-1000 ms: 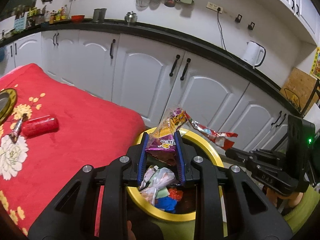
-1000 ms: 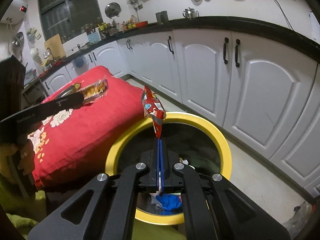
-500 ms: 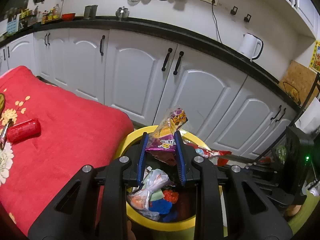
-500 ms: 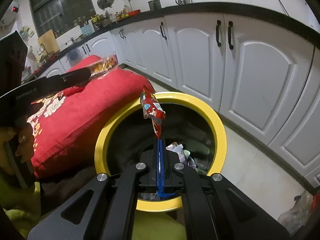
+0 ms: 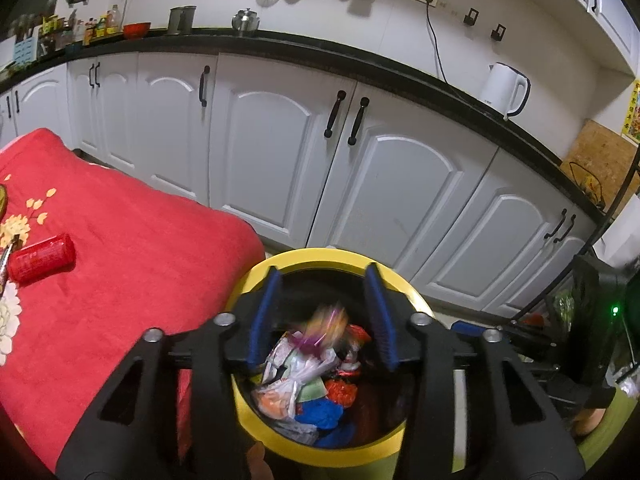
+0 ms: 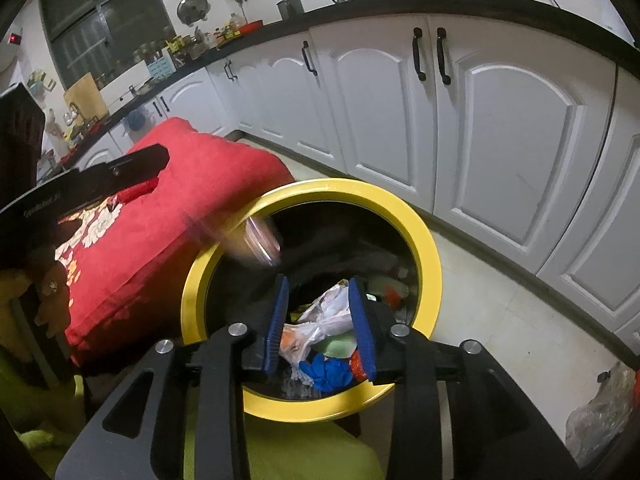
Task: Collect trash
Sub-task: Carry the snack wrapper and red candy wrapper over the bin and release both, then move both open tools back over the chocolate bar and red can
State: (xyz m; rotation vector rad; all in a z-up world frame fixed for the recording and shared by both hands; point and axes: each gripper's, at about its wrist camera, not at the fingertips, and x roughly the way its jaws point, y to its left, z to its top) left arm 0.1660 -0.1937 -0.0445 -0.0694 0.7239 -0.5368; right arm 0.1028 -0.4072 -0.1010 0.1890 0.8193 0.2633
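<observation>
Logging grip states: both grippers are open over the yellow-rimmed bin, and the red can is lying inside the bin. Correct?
Not quite. The red can lies on the red cloth, as the left wrist view shows. Both the left gripper and right gripper are open over the yellow-rimmed bin.

Light: dim indoor, warm cast, dark corners.
Blur: falling wrapper (image 5: 326, 322) smeared above the bin (image 5: 404, 284); elsewhere sharp.
Distortion: cabinets (image 6: 500, 120) bow strongly behind the bin.
Shadows: bin interior nearly black.

left gripper (image 5: 322, 312) jaws apart | blurred wrapper (image 5: 326, 326) over bin (image 5: 320, 254)
</observation>
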